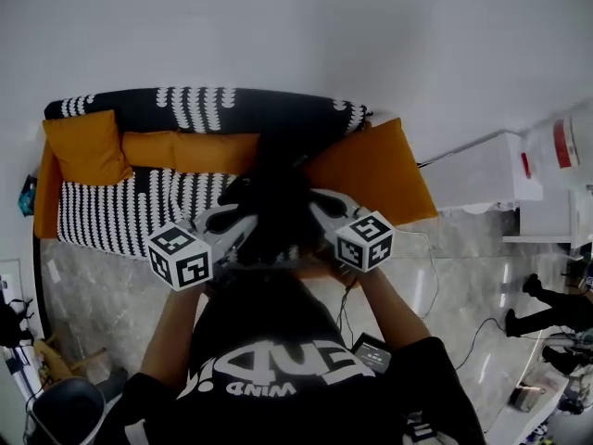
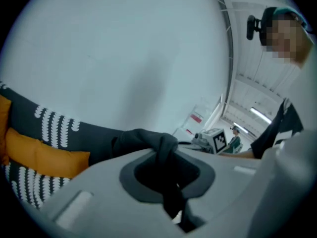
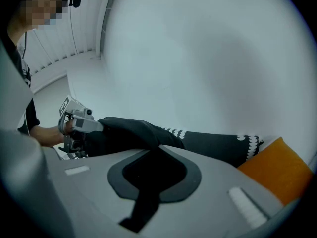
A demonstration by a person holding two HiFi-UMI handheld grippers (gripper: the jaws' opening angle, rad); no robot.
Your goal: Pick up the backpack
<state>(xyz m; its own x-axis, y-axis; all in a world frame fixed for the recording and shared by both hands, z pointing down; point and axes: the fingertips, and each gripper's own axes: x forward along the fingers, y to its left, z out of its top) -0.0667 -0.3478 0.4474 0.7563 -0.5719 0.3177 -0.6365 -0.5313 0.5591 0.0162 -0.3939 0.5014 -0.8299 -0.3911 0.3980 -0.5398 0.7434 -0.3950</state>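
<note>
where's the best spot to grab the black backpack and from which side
Probably its upper fabric, one gripper from each side. The backpack is soft cloth, so a bunched fold fits narrow jaws; the left gripper and right gripper are each shut on one.

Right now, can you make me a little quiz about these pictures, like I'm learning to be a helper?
1. True or false: the left tongs are shut on the black backpack.
2. What colour are the cushions on the striped sofa?
3. Pick one. The right tongs are: (a) wide open and empty, (b) shut on the backpack, (c) holding a cushion.

Key: 1 true; 2 orange; 3 b.
</note>
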